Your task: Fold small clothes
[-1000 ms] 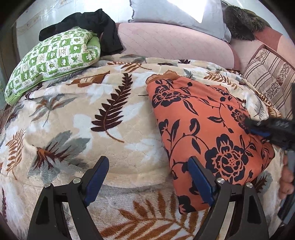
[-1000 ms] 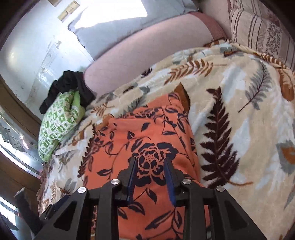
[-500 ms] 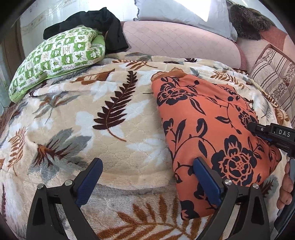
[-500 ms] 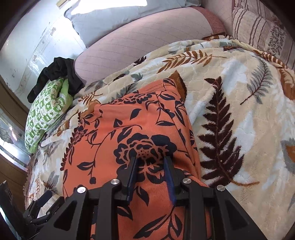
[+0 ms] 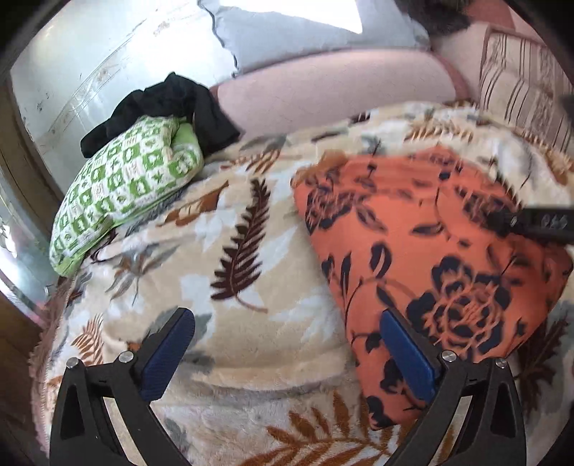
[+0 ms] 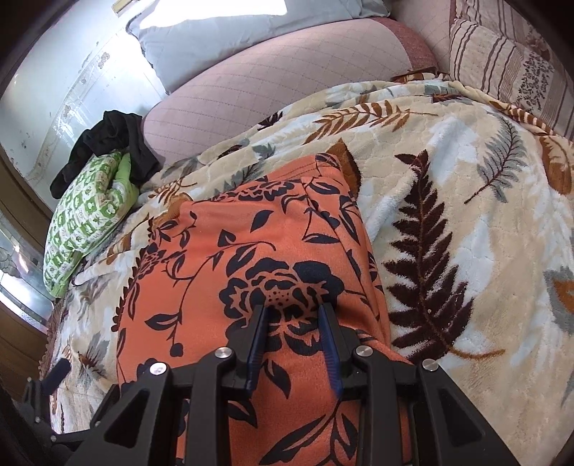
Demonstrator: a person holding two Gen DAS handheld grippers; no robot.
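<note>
Landmark was the orange floral garment [image 5: 423, 251], lying folded flat on the leaf-print blanket [image 5: 233, 322] that covered the bed.

Left wrist view, left to right: a green-and-white checked pillow [image 5: 125, 193] sat far left of the garment, at the blanket's edge. Black clothing [image 5: 168, 107] was draped over the pillow's upper end, up and left of the garment. A pink quilted bolster [image 5: 323, 89] ran behind the garment, with a pale grey pillow [image 5: 305, 32] above it. The left gripper [image 5: 287, 353] hung over the blanket at the garment's near left corner. Its jaws had just been opening and stood spread wide, nothing pinched. One blue pad was over bare blanket, the other over the garment's left edge; could not tell if that pad touched the cloth. The frame was motion-blurred. A striped cushion [image 5: 520, 82] sat behind and right of the garment. The right gripper's black tip [image 5: 538, 224] showed at the garment's right side.

Right wrist view, left to right: part of the left gripper's black frame [image 6: 46, 394] showed at the lower left, beside the garment's left edge. The right gripper [image 6: 292, 312] was down on the garment's near part, on the large dark flower. Its jaws were narrowly spaced with a raised bit of orange cloth between the pads; could not tell whether the pads actually pinched it. Bare blanket lay right of the garment.
</note>
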